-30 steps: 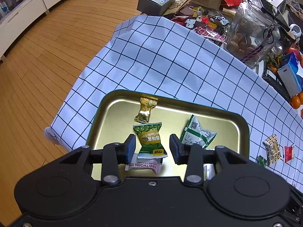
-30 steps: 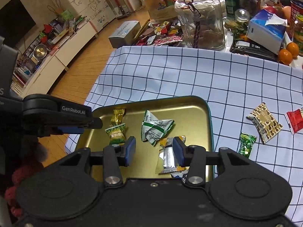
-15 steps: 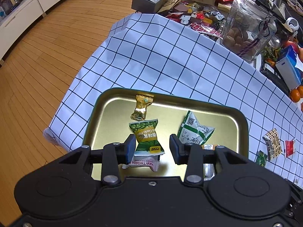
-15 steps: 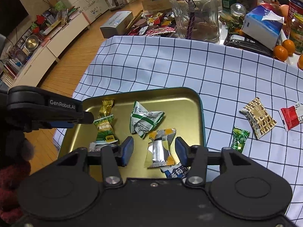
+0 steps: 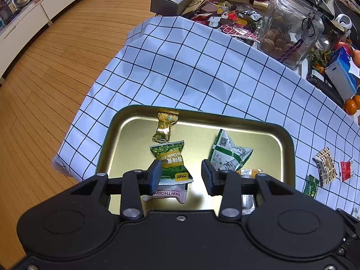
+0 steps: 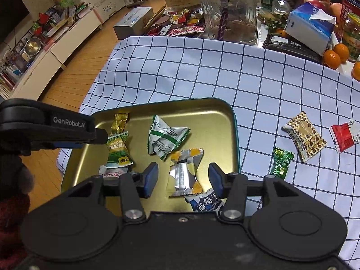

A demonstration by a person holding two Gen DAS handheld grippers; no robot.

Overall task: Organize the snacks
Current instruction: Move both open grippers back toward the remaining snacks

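A gold metal tray (image 5: 202, 114) (image 6: 231, 117) sits on the checked cloth and holds several wrapped snacks: a gold candy (image 5: 165, 127), a green garlic-pea packet (image 5: 172, 160) (image 6: 118, 149), a white-green packet (image 5: 227, 151) (image 6: 165, 138), a pink hawthorn packet (image 5: 171, 194), a silver-yellow packet (image 6: 185, 172) and a blue packet (image 6: 205, 203). My left gripper (image 5: 181, 175) is open and empty above the tray's near side. My right gripper (image 6: 183, 180) is open and empty above the silver-yellow packet. Three snacks lie on the cloth right of the tray: brown-patterned (image 6: 303, 136), red (image 6: 343, 136), small green (image 6: 281, 160).
A glass jar (image 6: 227, 11), a grey box (image 6: 132, 22), a tissue box (image 6: 310, 27), oranges (image 6: 331, 59) and a pile of wrappers (image 6: 180, 22) crowd the table's far edge. The cloth's left edge (image 5: 74, 135) drops to a wooden floor.
Both grippers have pulled back and risen slightly from the tray, so more of the tray shows. Both stay open and empty. The snacks have not moved.
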